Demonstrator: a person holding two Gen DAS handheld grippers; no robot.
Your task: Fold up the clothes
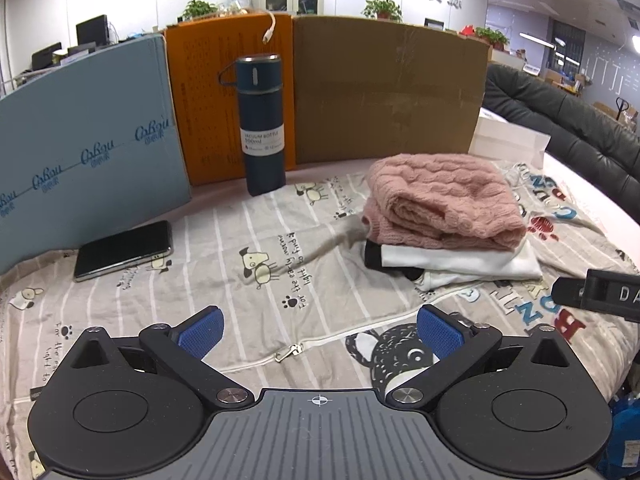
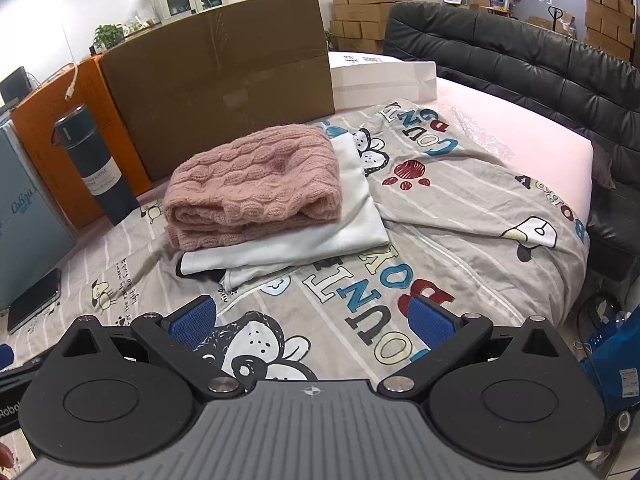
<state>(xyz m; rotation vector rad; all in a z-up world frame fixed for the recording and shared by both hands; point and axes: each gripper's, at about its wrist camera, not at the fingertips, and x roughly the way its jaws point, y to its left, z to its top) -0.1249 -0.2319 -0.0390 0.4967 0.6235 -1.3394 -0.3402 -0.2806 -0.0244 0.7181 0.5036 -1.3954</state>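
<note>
Both my grippers were wide open and empty. Left gripper (image 1: 319,332) hovered over the printed duvet cover (image 1: 248,248) near its zipper (image 1: 286,354); right gripper (image 2: 312,322) hovered over the cartoon dog print and the big lettering. Blue pads (image 1: 202,330) were clear of fabric, nothing between them.

Clothes were stacked on the bed: pink cable-knit sweater (image 2: 256,184), folded, on top of a folded white garment (image 2: 304,236). Both sat on the duvet cover in front of the brown cardboard box (image 2: 224,72). A black part stuck out from under the white garment at its near left corner; I couldn't tell if it was a trim or a separate item. A second white layer peeked out below, also unclear.

The left wrist view showed a dark vacuum bottle (image 1: 262,124) upright against the orange box (image 1: 200,92), and a phone (image 1: 122,250) flat beside the blue-grey box (image 1: 80,152). The right gripper's body entered that view at the right edge, cut off, with only part of its lettering readable.

In the right wrist view the phone was cropped at the left edge. A white box (image 2: 384,80) sat behind the stack, near the black headboard (image 2: 520,68). Something blue at the lower right was cut off; I couldn't identify it.
</note>
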